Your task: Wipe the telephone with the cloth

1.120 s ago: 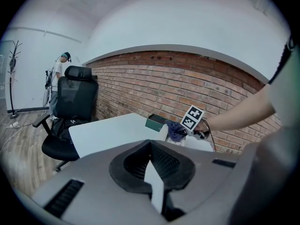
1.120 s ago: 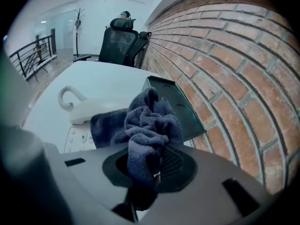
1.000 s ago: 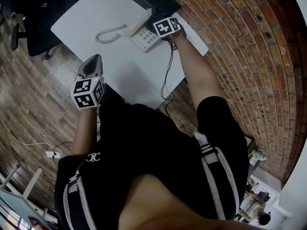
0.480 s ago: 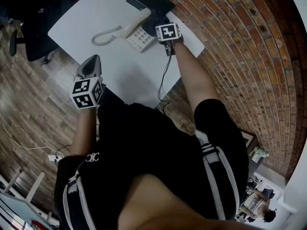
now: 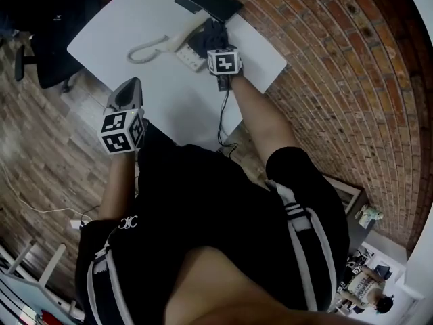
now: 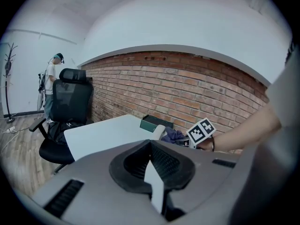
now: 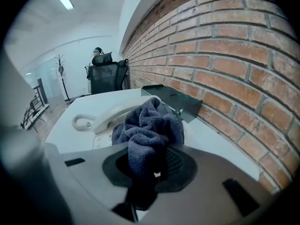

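White table [image 5: 122, 19] bears telephone [image 5: 177, 45]; brick wall [image 5: 338, 80].

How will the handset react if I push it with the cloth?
The handset looks like rigid, light plastic, so it shouldn't flex. It seems to rest loose along the telephone base, so a sideways push from the cloth would probably slide it. Its smooth, rounded shell may let it rock.

We recorded: cloth [image 7: 150, 125], dark nubby terry weave; telephone [image 7: 112, 117], smooth cream plastic; table [image 5: 128, 19], matt white top; wall [image 7: 225, 46], rough red brick.
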Demonstrator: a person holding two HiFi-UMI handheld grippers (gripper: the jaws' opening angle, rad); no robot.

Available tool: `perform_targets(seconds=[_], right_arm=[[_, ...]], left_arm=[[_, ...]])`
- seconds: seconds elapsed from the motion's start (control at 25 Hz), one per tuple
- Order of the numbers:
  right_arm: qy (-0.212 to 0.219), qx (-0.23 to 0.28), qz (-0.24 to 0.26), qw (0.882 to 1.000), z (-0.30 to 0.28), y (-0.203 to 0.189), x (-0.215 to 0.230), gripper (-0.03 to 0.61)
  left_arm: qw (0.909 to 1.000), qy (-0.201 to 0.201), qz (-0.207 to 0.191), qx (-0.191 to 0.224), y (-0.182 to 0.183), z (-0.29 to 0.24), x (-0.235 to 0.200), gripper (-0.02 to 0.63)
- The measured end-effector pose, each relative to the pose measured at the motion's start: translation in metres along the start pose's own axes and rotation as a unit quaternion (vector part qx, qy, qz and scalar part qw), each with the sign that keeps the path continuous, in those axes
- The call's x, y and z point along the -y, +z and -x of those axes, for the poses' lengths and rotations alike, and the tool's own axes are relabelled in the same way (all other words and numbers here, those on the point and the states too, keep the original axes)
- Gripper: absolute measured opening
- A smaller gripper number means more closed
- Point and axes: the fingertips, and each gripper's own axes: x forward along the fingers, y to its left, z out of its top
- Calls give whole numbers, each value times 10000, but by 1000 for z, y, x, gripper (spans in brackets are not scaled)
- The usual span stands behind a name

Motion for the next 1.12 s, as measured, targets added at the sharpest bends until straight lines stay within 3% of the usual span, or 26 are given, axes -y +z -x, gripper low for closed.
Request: perform_targets(seconds=[0.28, 0.6, 0.76, 0.88, 1.12], right_arm=[[197, 157, -351, 9991, 5, -12, -24, 52], [425, 57, -336, 9985, 12, -34, -65, 52], [467, 16, 60, 9989, 15, -40, -83, 52], [506, 20, 58, 9987, 19, -39, -85, 52], [514, 891, -152, 9946, 53, -8, -87, 52]], left_arm=[[9999, 37, -99, -34, -1, 11, 2, -6], [9997, 28, -239, -16, 2, 21, 12, -6], [9995, 19, -316, 26, 5, 25, 18, -7], [9993, 16, -364, 57, 7, 30, 23, -6], [9989, 31, -441, 161, 17, 36, 26, -6]])
